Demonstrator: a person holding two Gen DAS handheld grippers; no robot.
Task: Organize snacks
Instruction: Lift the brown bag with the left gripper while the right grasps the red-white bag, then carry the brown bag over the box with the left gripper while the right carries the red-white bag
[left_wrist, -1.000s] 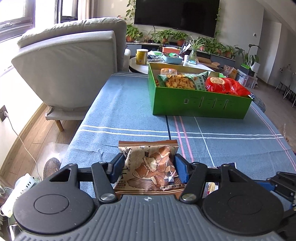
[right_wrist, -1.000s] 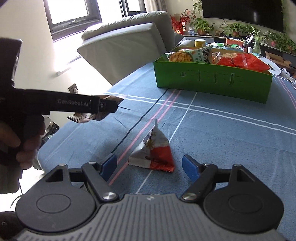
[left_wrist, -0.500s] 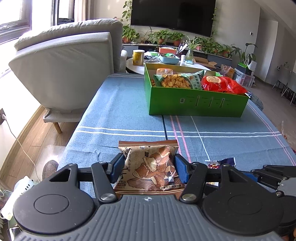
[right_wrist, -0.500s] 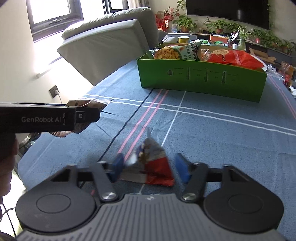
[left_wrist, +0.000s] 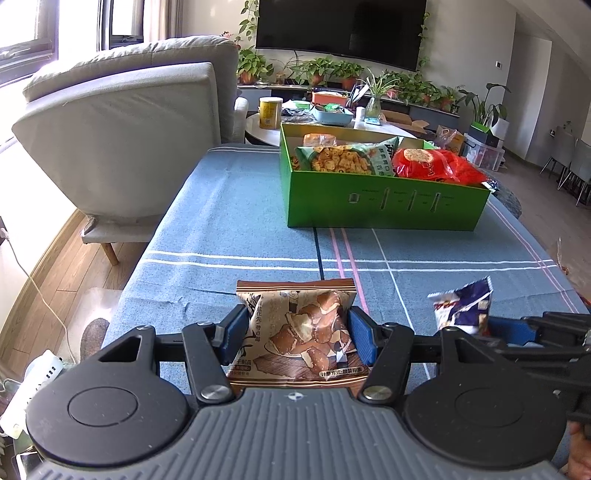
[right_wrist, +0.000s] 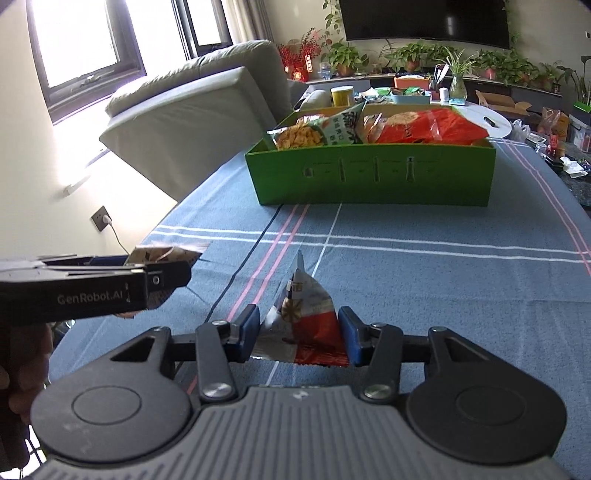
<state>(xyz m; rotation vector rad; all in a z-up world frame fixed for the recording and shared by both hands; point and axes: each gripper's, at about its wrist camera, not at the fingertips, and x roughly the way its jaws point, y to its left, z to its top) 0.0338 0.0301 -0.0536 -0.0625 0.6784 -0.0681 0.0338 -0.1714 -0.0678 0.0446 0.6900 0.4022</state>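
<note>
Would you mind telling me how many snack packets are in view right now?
5: a brown packet in the left gripper, a red-and-white packet between the right gripper pads, and three in the green box: orange, green, red. More may be hidden.

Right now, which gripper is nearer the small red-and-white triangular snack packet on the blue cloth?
Right. The right gripper straddles the red-and-white triangular packet, open jaws on either side. The left gripper sits off to its left, shut on a brown snack bag.
</note>
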